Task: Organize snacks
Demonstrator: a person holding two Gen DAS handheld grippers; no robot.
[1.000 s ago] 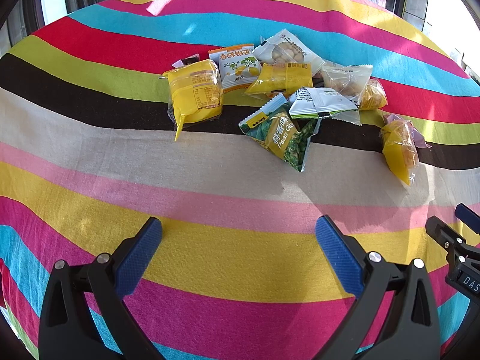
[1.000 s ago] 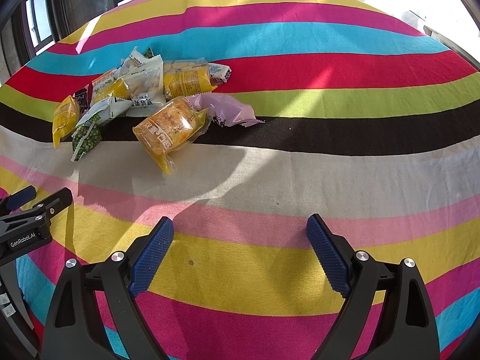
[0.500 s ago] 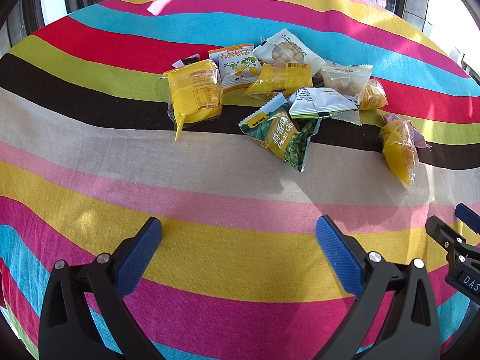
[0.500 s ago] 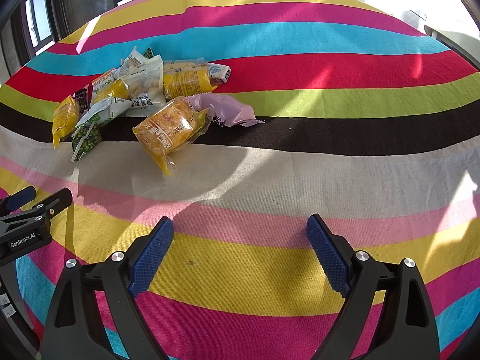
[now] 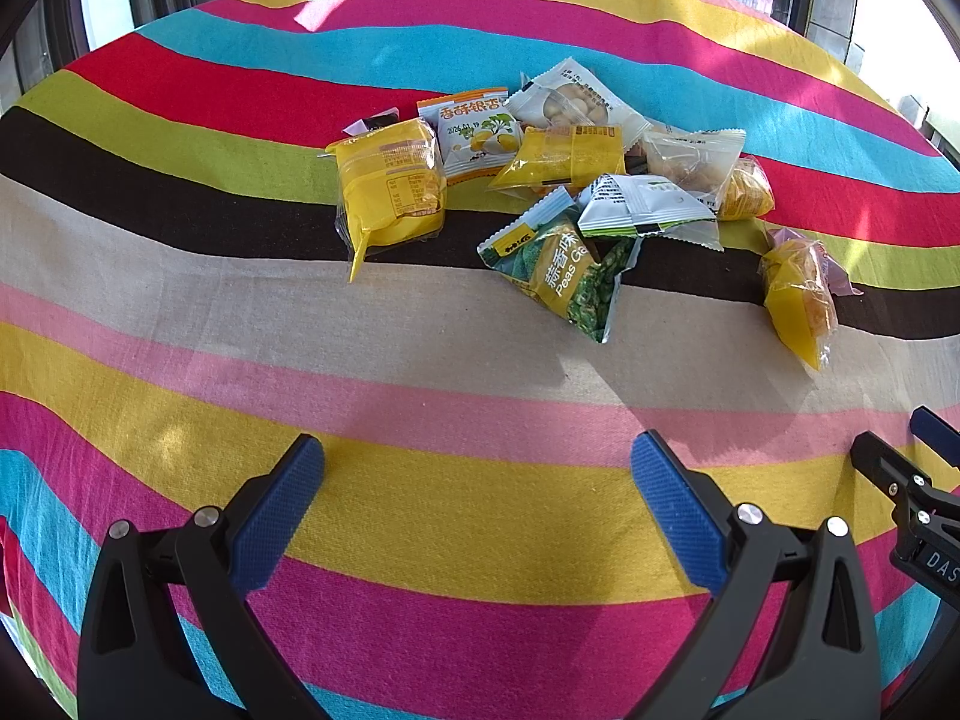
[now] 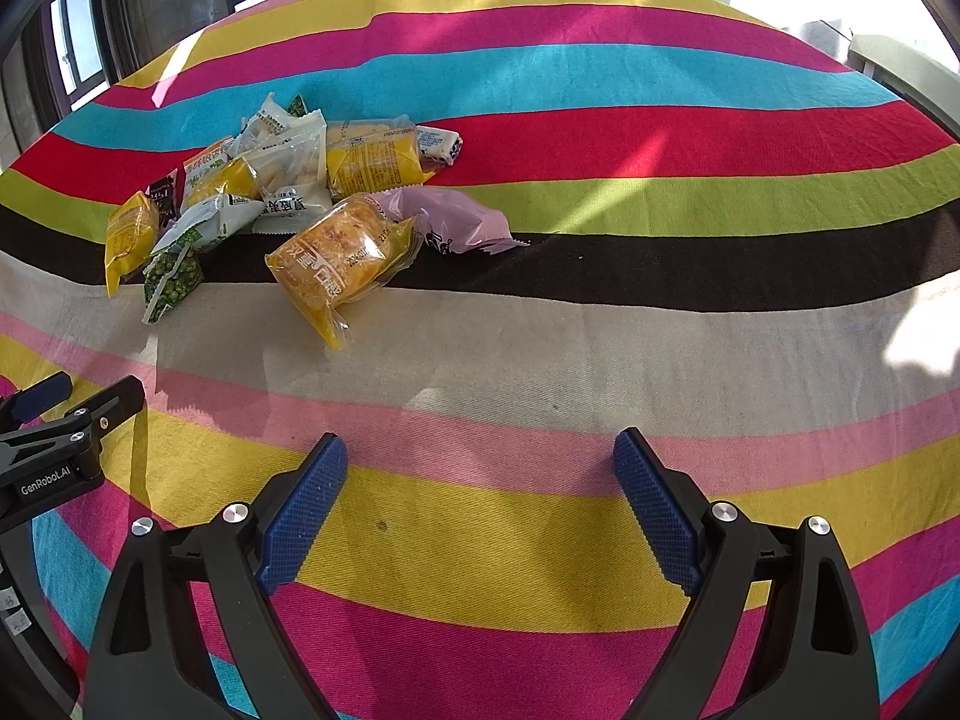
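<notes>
lying heaped, crinkly yellow and green snack packets (image 5: 558,180), striped cloth (image 5: 420,372)

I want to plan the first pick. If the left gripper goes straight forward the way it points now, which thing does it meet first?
Probably the green peas packet. The left gripper is open and empty over bare striped tablecloth; that packet's near corner lies closest ahead, slightly right of centre. Depth is uncertain in the fisheye view.

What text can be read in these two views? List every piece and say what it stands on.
"Peas Ge", cut off: green pea packet.
"2026.01.19": orange-and-white packet.
"GenRobot.AI": left claw, seen from the right wrist.
"DAS", cut off: right claw, seen from the left wrist.
Chinese characters on several packets and the table on the big yellow packet: too small or blurred.
</notes>
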